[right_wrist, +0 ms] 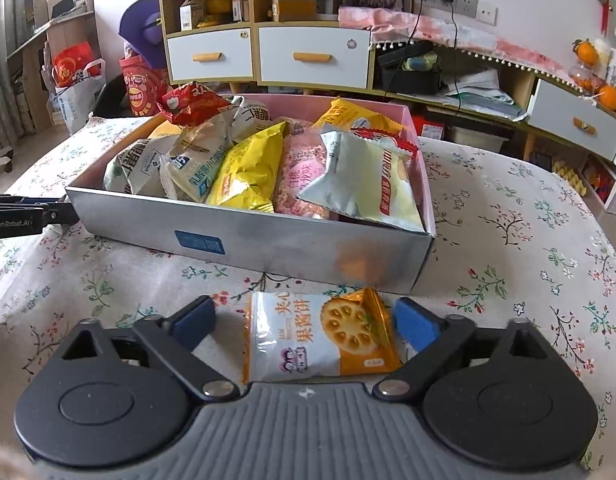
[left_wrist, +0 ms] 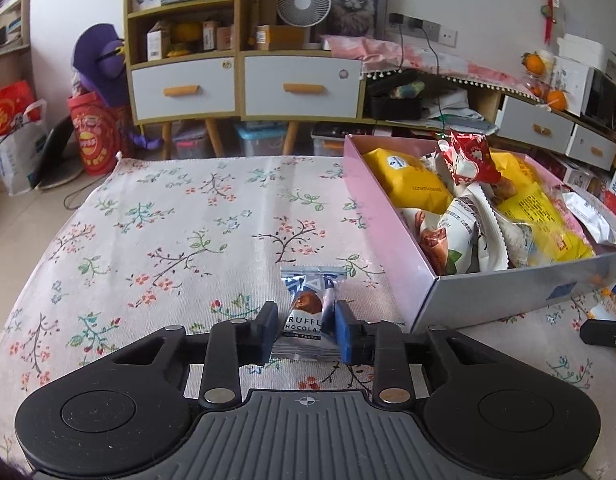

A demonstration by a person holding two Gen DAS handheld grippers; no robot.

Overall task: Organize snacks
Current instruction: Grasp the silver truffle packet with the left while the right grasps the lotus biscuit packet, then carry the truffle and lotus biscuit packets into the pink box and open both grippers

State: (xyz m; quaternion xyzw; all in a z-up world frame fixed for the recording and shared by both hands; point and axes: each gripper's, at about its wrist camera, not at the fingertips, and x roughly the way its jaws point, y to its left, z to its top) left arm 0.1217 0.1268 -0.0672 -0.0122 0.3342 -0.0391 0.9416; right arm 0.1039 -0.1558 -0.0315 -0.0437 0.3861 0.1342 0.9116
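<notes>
Closest to the left wrist camera, the left gripper (left_wrist: 303, 330) has its blue pads pressed against both sides of a silver truffle chocolate packet (left_wrist: 306, 312), so the jaws are closed on it; the packet sits low over the floral tablecloth (left_wrist: 147, 240), just left of the near corner of the snack box (left_wrist: 392, 236). That box, pink inside and silver outside, is already heaped with packets, a red one (left_wrist: 468, 156) perched on top. From the right wrist camera, the right gripper (right_wrist: 303, 322) stands with jaws wide open, pads clear of an orange-and-white jam biscuit packet (right_wrist: 320, 338) lying flat on the cloth just in front of the snack box's silver front wall (right_wrist: 247, 240). The left gripper's tip shows beside the box's left corner. The risks are easy to judge: the slick foil chocolate packet is held only by its edges and may slip or twist out on the lift; the flat biscuit packet may buckle or skid when pinched; and the crowded box could shed its topmost packets if more are dropped in carelessly.
</notes>
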